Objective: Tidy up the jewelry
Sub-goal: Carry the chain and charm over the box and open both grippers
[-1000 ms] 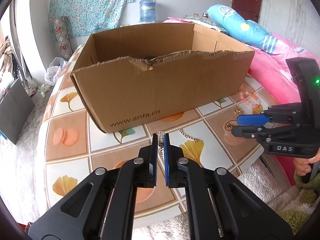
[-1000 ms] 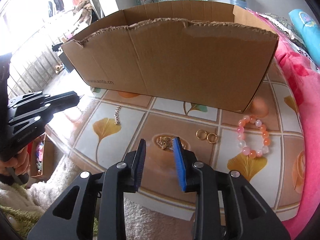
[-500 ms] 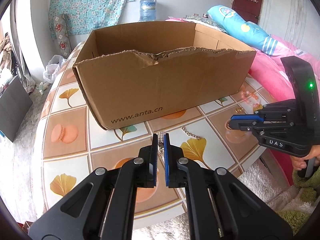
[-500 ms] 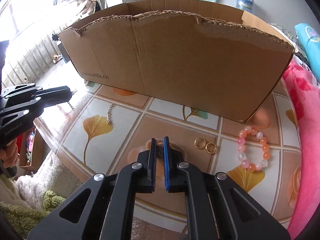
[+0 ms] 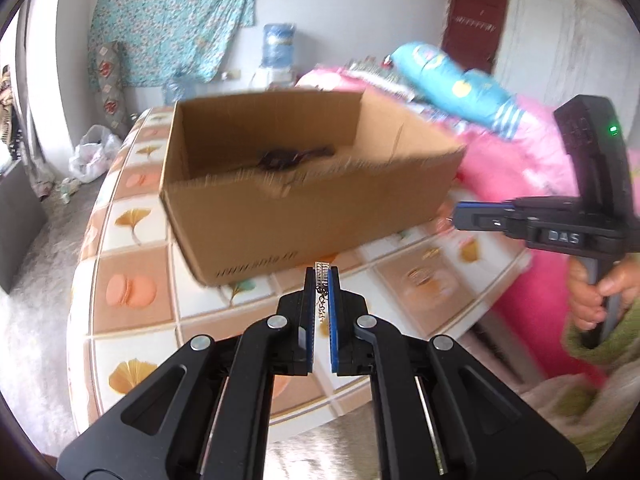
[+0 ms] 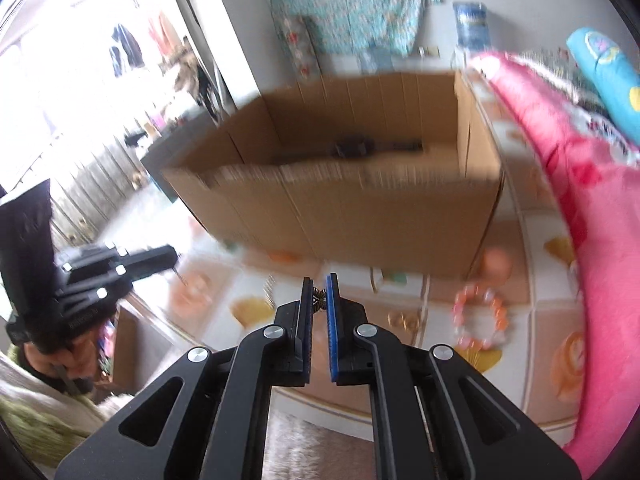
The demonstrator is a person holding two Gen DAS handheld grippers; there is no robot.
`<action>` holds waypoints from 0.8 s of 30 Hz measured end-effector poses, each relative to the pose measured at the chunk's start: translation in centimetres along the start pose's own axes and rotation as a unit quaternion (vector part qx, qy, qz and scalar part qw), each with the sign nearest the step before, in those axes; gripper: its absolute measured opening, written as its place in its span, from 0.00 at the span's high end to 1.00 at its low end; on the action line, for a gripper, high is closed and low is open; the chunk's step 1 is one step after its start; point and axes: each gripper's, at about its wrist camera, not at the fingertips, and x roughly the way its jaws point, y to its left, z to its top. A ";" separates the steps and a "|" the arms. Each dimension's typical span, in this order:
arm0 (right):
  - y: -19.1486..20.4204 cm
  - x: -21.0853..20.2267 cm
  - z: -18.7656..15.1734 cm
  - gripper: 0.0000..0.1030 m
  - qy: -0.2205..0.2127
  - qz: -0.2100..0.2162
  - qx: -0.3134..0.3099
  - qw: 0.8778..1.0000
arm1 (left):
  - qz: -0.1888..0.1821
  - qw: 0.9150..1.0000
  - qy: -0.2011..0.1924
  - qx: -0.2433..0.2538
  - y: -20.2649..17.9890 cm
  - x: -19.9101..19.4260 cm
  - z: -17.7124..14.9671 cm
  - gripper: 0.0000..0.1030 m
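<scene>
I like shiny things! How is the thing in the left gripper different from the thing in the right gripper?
The left gripper pinches a silver sparkly chain that dangles down in links; the right gripper pinches a small bronze-coloured ornament, bunched and short. The chain pokes above the pads; the ornament sits between them. Both are held off the table, in front of the cardboard box.

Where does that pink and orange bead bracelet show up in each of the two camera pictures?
Left wrist view: not clearly in it; the spot by the cardboard box's right end is too blurred to tell.
Right wrist view: the bead bracelet lies on the table, lower right, below the box's right corner.
Shared landmark: the cardboard box, centre of both views.
</scene>
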 end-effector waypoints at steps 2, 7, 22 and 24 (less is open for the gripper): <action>0.7 -1.1 1.7 0.94 -0.022 0.006 -0.010 1.000 | -0.020 1.000 -0.021 0.007 -0.2 -1.4 1.4 0.95; 0.7 -2.2 7.4 0.94 -0.054 0.032 -0.036 0.997 | -0.063 0.997 -0.044 0.014 0.4 -1.9 5.9 0.95; -6.2 16.8 17.3 0.94 0.204 0.032 0.014 0.978 | -0.090 0.981 0.167 -0.049 3.8 14.8 14.5 0.95; -6.5 18.2 17.3 0.93 0.219 0.023 0.017 0.975 | -0.082 0.978 0.181 -0.059 3.8 16.0 14.6 0.95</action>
